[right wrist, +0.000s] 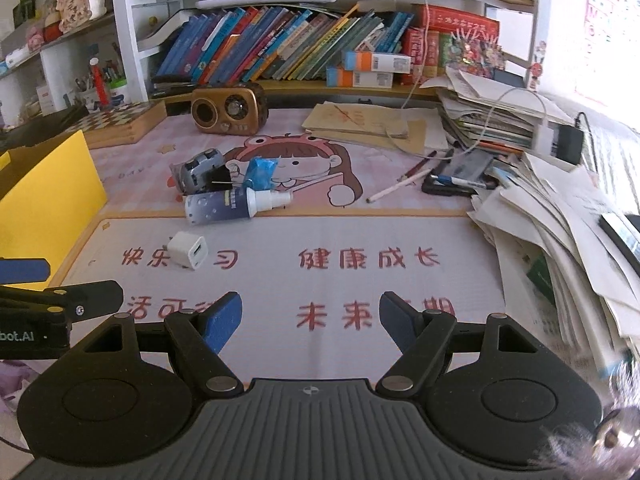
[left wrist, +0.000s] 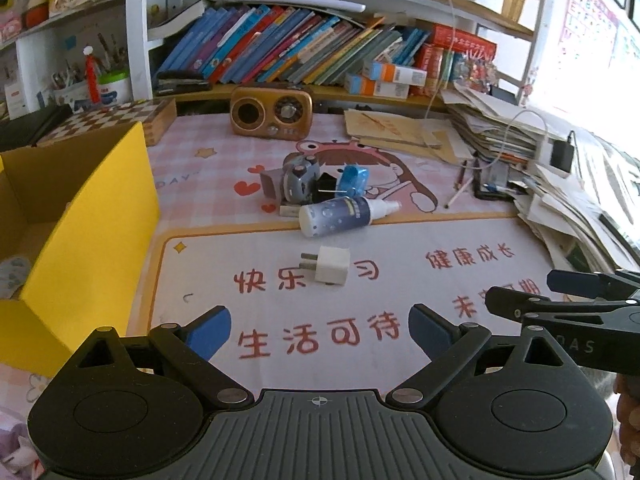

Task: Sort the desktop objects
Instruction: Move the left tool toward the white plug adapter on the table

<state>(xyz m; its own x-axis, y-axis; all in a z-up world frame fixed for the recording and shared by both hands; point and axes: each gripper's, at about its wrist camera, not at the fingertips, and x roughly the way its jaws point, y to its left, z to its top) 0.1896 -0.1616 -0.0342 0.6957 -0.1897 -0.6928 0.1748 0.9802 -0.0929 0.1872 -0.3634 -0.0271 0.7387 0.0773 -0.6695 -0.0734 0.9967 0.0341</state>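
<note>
You're looking at a brown radio sitting by leaning books, a chessboard box lying left, paper stacks sprawling right.

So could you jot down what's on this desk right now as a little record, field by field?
nearest item: white plug adapter, lying alone on the desk mat
behind it: spray bottle on its side
cluster: small grey toy car, blue packet
container: yellow box, open, at the mat's left edge
back: brown radio below a shelf of books
left gripper: open, empty
right gripper: open, empty
</note>
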